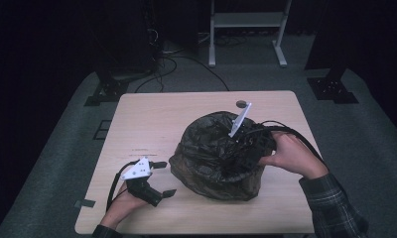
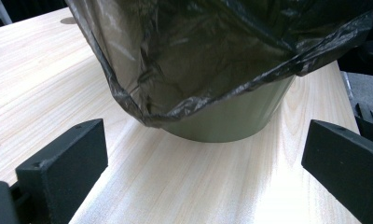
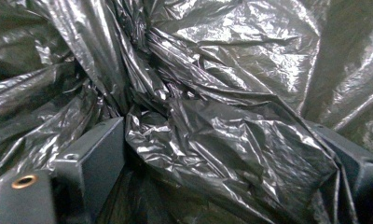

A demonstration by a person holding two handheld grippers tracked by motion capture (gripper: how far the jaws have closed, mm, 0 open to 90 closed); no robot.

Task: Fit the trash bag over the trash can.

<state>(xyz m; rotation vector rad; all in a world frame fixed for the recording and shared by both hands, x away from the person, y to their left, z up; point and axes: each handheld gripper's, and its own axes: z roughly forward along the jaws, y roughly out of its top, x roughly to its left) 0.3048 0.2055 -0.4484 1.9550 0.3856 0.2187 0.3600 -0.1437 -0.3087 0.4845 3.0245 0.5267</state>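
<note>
I have the right gripper (image 1: 238,148) down inside the mouth of the bin (image 2: 226,121), which stands a little right of the middle of the counter (image 1: 152,119). A black bin liner (image 1: 206,148) is draped over the bin's rim and hangs down its outer wall; from the left gripper view I can see the liner's edge stop short of the base, with the bin's olive wall bare below it. In the right gripper view my jaws stand wide apart with a bulging fold of crumpled liner (image 3: 212,140) between them (the plastic lies against the left jaw and spills over the right one, but I see no squeeze on it), so I read that gripper as open, not clamped on the liner. The left gripper (image 1: 159,181) rests low on the counter near its front left edge, just beside the bin but apart from it, pointing toward the bin's base. Its jaws are spread wide over bare wood, holding nothing.
</note>
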